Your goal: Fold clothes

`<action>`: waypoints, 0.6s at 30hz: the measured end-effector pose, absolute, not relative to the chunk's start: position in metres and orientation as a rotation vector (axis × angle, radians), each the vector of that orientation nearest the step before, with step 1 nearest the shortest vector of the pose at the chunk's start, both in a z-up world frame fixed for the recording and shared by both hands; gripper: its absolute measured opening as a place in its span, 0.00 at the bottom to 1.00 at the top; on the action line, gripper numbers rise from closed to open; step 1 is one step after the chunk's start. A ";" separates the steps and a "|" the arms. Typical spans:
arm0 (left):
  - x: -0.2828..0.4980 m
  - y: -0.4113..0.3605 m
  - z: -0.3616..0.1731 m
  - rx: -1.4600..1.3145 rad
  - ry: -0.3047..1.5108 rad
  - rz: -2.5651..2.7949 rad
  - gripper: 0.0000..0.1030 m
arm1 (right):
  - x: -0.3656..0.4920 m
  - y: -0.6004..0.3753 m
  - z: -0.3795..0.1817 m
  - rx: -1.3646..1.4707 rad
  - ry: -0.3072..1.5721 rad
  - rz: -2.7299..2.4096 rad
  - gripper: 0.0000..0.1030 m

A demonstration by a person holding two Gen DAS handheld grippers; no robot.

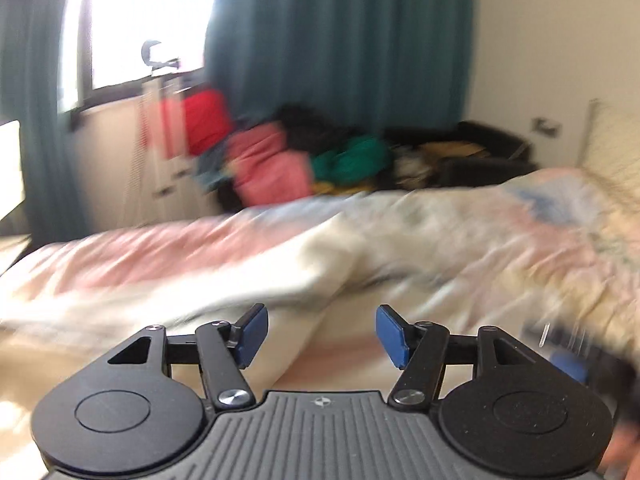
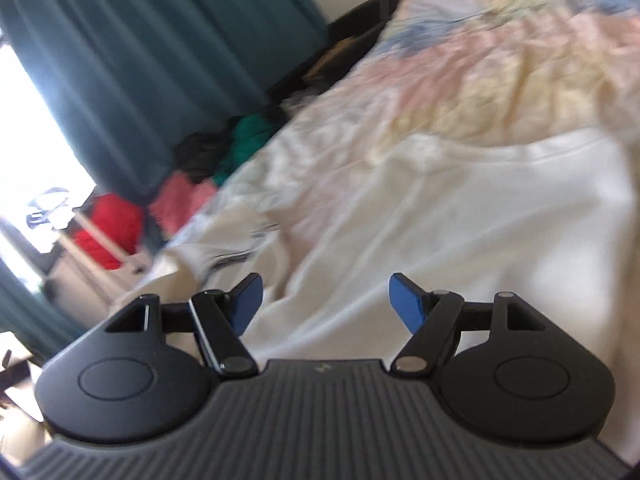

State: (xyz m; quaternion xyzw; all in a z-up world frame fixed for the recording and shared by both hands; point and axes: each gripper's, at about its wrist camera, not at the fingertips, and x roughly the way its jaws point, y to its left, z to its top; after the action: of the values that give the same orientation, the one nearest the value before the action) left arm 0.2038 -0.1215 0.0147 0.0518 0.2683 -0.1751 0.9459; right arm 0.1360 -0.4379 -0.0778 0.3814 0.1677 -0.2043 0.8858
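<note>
A cream-white garment (image 1: 320, 264) lies spread on the bed; it also shows in the right wrist view (image 2: 460, 216), where its hem runs across the far edge. My left gripper (image 1: 322, 334) is open and empty, just above the near part of the garment. My right gripper (image 2: 326, 302) is open and empty, low over the garment's broad flat part. Both views are blurred by motion.
The bed has a pastel pink, yellow and blue floral cover (image 1: 520, 240) (image 2: 500, 60). A pile of red, pink, green and black clothes (image 1: 280, 152) (image 2: 188, 196) sits beyond the bed by teal curtains (image 1: 340, 40) and a bright window (image 1: 148, 16). A dark bag (image 1: 472, 152) lies beside it.
</note>
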 end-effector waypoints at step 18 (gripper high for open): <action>0.103 0.040 -0.013 -0.147 0.460 -0.159 0.64 | 0.158 -0.389 -0.058 0.882 0.473 -0.037 0.66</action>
State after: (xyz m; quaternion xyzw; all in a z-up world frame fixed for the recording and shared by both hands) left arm 0.1025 0.0404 -0.0130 -0.0728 0.2275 -0.0787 0.9679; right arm 0.1578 -0.3895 -0.0577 0.4226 0.2269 -0.0176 0.8773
